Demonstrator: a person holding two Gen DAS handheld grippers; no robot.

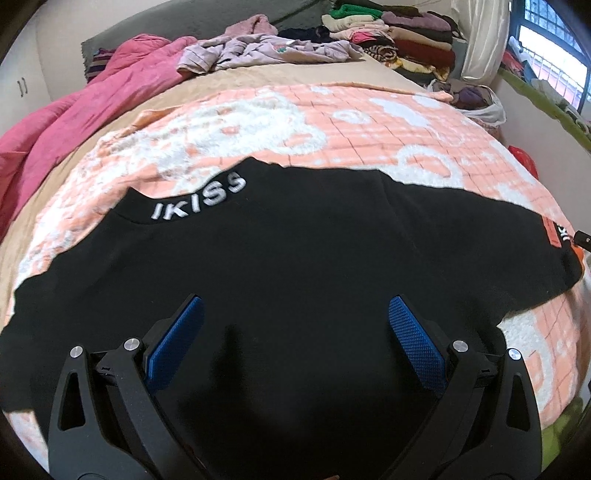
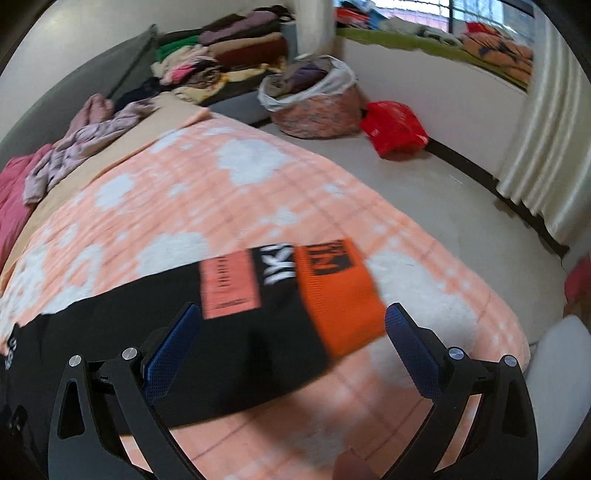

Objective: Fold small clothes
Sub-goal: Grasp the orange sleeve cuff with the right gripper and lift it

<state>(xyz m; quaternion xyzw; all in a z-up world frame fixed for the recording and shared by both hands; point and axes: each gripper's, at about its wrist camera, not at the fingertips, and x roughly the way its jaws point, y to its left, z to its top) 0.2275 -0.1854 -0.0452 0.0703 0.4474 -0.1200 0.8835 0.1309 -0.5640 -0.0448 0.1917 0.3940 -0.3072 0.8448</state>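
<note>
A black sweatshirt [image 1: 288, 251] with white "IKISS" lettering on its collar lies spread flat on the peach and white blanket [image 1: 258, 122]. My left gripper [image 1: 295, 314] hovers open over the sweatshirt's body, nothing between its blue pads [image 1: 413, 343]. In the right wrist view the sweatshirt's sleeve [image 2: 229, 332] ends in an orange cuff [image 2: 340, 299] beside a pink patch. My right gripper [image 2: 293, 321] stands open above that sleeve end, its fingers to either side of the cuff and holding nothing. The picture there is blurred.
A pink quilt [image 1: 74, 110] and a lilac garment [image 1: 258, 51] lie at the far side of the bed. Folded clothes [image 1: 406, 33] are stacked at the back. A laundry basket [image 2: 314, 99] and a red bag [image 2: 395, 125] sit on the floor right of the bed.
</note>
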